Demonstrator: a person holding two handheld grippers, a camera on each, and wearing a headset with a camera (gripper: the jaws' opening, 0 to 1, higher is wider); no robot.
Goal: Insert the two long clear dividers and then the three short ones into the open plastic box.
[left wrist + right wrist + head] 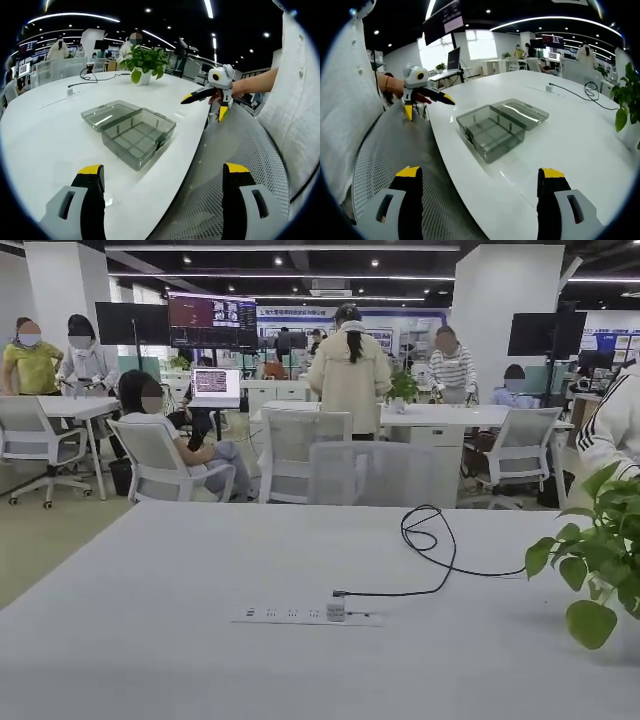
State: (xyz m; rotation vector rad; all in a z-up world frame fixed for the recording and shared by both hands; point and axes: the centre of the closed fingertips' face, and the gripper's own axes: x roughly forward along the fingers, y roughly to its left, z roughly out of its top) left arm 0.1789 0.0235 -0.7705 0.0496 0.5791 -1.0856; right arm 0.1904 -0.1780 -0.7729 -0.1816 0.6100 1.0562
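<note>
Left gripper view has the left claw (163,169) at its bottom edge, with its two yellow-tipped jaws spread wide and nothing between them. Beyond the jaws lies the white table (50,135). On it, near the curved edge, sits the box (139,137), which is smoky clear plastic and open. Its lid (110,112) lies flat on the table behind it, joined to it along one side. What lies inside the box is too hazy to tell. To the right, a hand (240,89) holds the right claw (205,106) just off the table's edge. Its jaws are parted and hold nothing, one pointing toward the box and the other downward. Below it runs a grey mesh seat (240,150). Farther off on the table stand a plant (142,59) in a white pot (145,77) and a looped black cable (90,76).

Right gripper view shows the right claw's own jaws rising wide apart and empty. The box sits ahead near the table's edge, well apart from both claws. The left claw hangs at the left beside that edge, above the mesh seat, with its jaws parted.

Head view looks across the far part of the table. The cable runs to a socket strip (305,615), and the plant's leaves hang in at the right. White chairs (160,465) and people (350,375) stand beyond.
</note>
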